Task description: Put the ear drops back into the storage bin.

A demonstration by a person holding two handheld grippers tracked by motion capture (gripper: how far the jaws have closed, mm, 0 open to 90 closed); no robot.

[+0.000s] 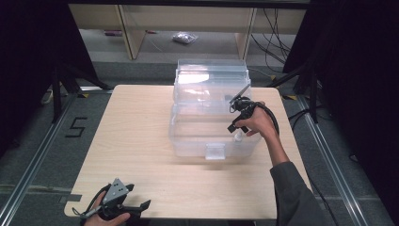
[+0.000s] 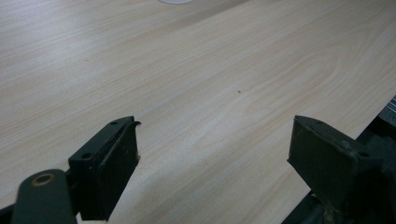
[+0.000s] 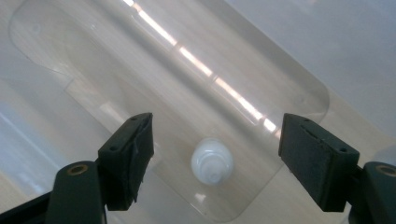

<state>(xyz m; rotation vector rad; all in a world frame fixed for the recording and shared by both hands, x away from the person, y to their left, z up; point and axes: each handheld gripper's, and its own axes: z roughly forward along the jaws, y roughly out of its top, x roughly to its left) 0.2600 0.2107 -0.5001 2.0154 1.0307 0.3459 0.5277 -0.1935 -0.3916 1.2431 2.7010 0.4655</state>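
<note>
Black jaws of the right gripper (image 3: 212, 161) stand wide apart and empty, with the small white bottle (image 3: 211, 167) upright directly below them on the floor of the clear box (image 1: 188, 141). Best to lift straight up, clear of the box wall. Parked well apart at the table (image 2: 187, 70) edge, the left gripper (image 2: 212, 163) gapes empty too.

A black number "5" (image 1: 75, 127) is marked on the grey floor (image 1: 33, 141) left of the table (image 1: 136, 141).

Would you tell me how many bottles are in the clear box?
1: a small white bottle stands on the floor of the box, below the right gripper, by the front right corner.
</note>
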